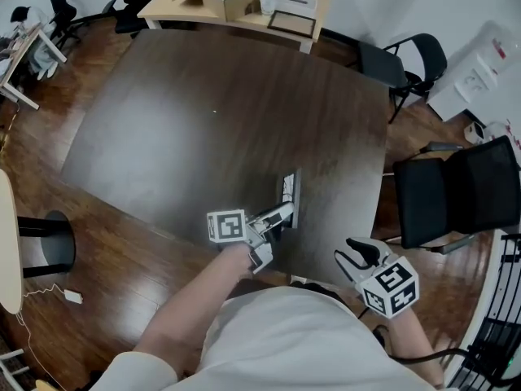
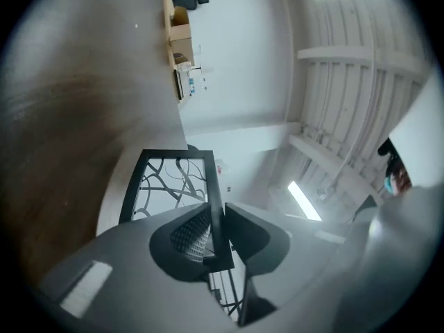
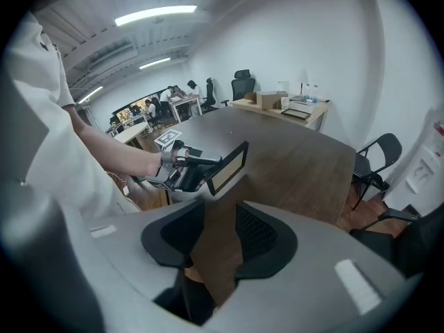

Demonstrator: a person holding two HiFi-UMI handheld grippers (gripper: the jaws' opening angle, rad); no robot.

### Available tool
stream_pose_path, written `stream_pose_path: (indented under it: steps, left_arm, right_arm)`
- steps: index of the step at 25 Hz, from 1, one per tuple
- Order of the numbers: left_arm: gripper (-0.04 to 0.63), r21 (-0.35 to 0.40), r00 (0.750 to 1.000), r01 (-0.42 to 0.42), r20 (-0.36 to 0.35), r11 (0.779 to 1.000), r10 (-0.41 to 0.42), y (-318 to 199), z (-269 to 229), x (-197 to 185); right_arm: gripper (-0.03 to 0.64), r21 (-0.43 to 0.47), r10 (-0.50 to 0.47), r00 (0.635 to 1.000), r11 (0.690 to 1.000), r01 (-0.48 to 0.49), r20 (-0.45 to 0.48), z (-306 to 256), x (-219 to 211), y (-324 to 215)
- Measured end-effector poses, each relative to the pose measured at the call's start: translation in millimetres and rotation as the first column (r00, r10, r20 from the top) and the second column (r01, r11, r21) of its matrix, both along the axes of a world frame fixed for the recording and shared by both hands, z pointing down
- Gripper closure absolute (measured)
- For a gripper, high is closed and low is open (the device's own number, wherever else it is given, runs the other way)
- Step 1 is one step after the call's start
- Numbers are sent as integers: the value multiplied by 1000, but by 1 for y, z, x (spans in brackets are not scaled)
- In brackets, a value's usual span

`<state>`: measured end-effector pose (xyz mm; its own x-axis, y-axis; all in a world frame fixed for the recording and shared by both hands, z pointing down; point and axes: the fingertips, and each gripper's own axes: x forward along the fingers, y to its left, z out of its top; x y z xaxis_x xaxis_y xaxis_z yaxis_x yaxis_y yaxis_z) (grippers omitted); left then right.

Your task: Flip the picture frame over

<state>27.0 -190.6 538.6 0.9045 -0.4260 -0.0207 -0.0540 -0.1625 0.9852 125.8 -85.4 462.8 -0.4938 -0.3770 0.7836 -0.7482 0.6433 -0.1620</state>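
Note:
A black picture frame (image 1: 291, 195) stands nearly on edge over the dark table (image 1: 212, 120), close to its near edge. My left gripper (image 1: 275, 217) is shut on the frame's lower edge. In the left gripper view the frame (image 2: 173, 186) shows a white picture with black curling lines, and its rim is pinched between the jaws of the left gripper (image 2: 215, 236). The right gripper view shows the frame (image 3: 227, 168) tilted up in the air, with a pale panel facing me. My right gripper (image 1: 355, 256) hangs off the table's right corner; the right gripper (image 3: 214, 236) is open with nothing between its fingers.
Black chairs (image 1: 456, 194) stand right of the table. A light wooden desk (image 1: 244, 6) with boxes and a second frame lies beyond the far edge. Wood floor (image 1: 106, 243) runs along the left side.

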Motion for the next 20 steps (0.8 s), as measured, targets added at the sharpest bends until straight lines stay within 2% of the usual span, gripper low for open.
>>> stream_pose_path:
  steps: [4, 8, 11, 20]
  left_arm:
    - [531, -45, 982, -8, -187, 999, -1, -1, -5, -10]
    - [529, -88, 954, -18, -299, 996, -10, -3, -3, -23]
    - [529, -103, 942, -21, -334, 994, -14, -5, 0, -34]
    - [526, -81, 920, -33, -391, 996, -2, -5, 5, -57]
  right_arm:
    - [472, 6, 34, 999, 999, -34, -19, -8, -7, 5]
    - [472, -5, 55, 997, 998, -56, -48, -10, -12, 14]
    - [472, -12, 68, 996, 998, -69, -54, -11, -21, 19]
    - [472, -32, 64, 995, 997, -67, -79, -7, -42, 26]
